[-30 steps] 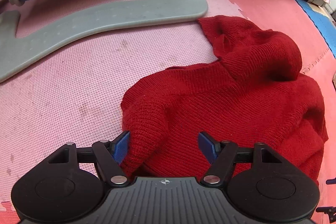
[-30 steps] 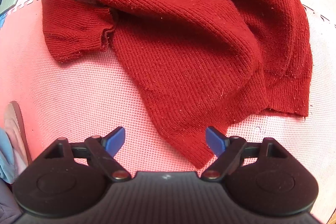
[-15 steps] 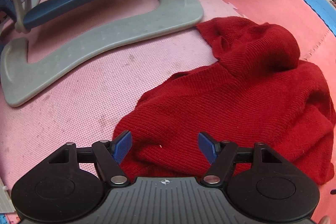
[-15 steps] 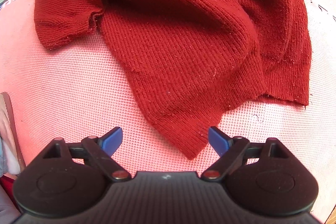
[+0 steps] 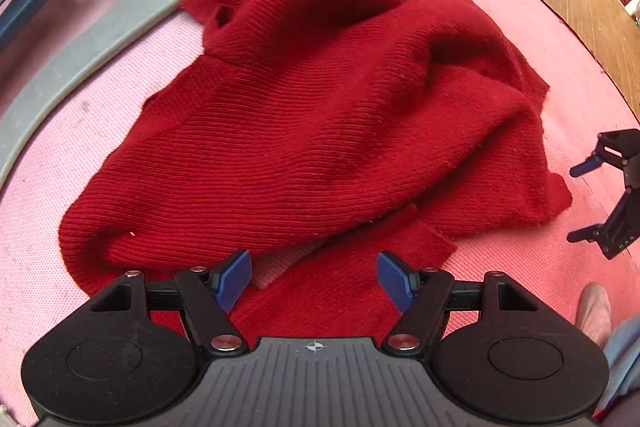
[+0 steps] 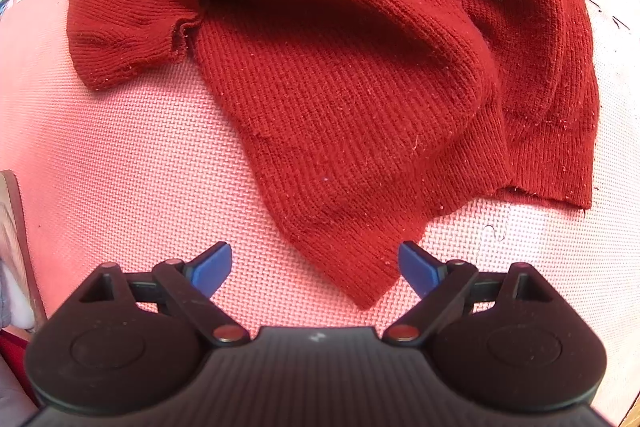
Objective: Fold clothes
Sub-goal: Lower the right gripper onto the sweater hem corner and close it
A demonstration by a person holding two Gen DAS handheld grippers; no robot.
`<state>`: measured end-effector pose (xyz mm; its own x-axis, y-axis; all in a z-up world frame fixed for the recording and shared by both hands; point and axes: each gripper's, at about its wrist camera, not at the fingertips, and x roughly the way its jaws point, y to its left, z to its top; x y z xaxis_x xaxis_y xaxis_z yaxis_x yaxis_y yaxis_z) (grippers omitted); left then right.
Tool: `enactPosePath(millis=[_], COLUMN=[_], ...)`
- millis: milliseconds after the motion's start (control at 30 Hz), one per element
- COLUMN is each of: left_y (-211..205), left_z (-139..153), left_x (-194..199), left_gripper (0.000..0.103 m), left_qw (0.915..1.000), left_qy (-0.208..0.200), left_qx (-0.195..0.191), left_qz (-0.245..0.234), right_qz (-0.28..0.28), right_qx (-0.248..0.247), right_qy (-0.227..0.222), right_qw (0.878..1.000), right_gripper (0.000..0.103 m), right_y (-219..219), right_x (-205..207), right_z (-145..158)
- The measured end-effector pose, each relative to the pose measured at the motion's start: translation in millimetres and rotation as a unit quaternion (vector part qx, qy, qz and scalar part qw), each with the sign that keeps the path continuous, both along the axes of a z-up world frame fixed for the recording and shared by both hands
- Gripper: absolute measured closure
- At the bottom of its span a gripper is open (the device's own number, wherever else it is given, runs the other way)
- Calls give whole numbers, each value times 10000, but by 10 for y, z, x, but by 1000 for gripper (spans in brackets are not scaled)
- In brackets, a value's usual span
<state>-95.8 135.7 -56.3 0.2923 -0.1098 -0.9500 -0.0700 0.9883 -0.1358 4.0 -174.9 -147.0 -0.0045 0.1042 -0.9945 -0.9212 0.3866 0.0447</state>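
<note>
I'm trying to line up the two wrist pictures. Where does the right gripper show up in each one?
Left wrist view: the right gripper is at the far right edge, open, beside the red sweater, apart from it.
Right wrist view: the right gripper fills the bottom, open, a pointed sweater corner between its fingers.
Shared landmark: the red sweater on the pink mat.
</note>
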Motion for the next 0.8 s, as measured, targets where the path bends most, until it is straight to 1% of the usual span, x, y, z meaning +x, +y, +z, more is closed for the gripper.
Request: enactPosePath(millis=[67, 200, 367, 467, 567, 700, 800], left_y=[-141, -424, -580, -672, -676, -657, -658], left_z=[-20, -61, -65, -75, -97, -120, -120], left_x=[6, -26, -46, -30, -31, -29, -28], left_gripper=[32, 32, 32, 32, 32, 32, 32], left_qw=[9999, 9987, 9977, 9970, 9971, 9976, 9977], left_qy=[58, 222, 300, 306, 340, 387, 374], left_qx=[-15, 91, 34, 50, 16, -64, -123], left_qz=[-136, -459, -600, -707, -679, -564, -557], right_qz=[14, 53, 91, 180, 376, 523, 582], right_qx=[-12, -21, -21, -19, -4, -38, 88], right_qy=[13, 41, -19, -160, -326, -358, -489], right_qw=[10000, 10000, 10000, 9997, 9988, 9980, 9971], right_gripper=[11, 10, 10, 10, 10, 10, 10], right_y=[1, 23, 46, 58, 72, 89, 95], right_x=[-3, -18, -27, -55, -116, -179, -200], right_z=[-12, -50, -85, -112, -150, -231, -273])
